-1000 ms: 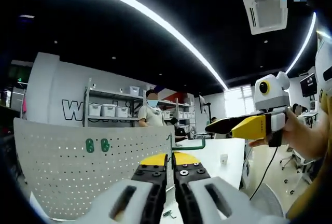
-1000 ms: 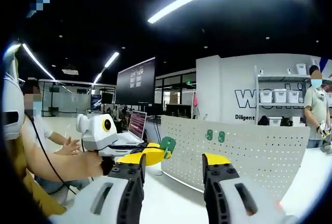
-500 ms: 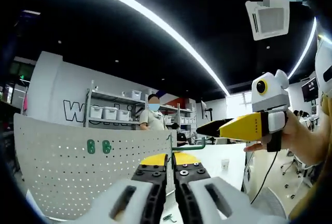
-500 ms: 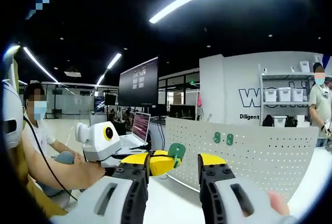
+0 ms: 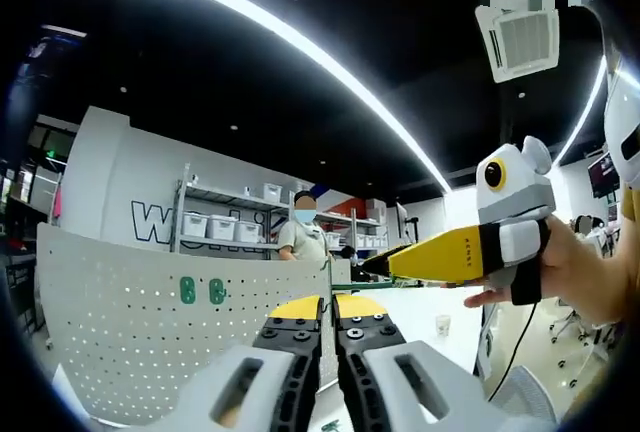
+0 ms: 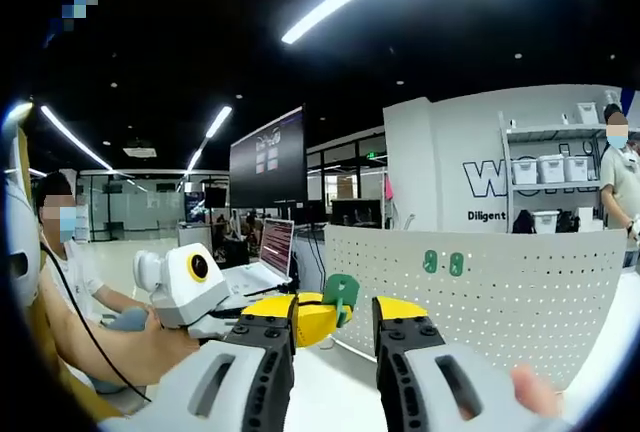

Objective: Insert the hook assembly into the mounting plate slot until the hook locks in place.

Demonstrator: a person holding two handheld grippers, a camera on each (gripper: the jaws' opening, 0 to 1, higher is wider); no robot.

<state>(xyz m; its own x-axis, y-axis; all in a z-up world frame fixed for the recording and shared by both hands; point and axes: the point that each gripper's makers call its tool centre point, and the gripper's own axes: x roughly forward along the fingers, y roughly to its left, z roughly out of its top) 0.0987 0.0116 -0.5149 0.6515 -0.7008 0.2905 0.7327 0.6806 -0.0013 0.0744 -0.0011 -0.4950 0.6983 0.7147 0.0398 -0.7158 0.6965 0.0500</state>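
Here, the left gripper (image 5: 327,302) clenches a thin, stiff green wire hook (image 5: 352,285) by its shank just ahead of the perforated mounting plate (image 5: 140,337), while the right gripper (image 6: 333,309) stands released nearby.

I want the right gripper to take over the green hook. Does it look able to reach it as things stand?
Probably yes: the right gripper, open, faces the green hook that the left gripper holds shut before the pegboard, with nothing visible between them.
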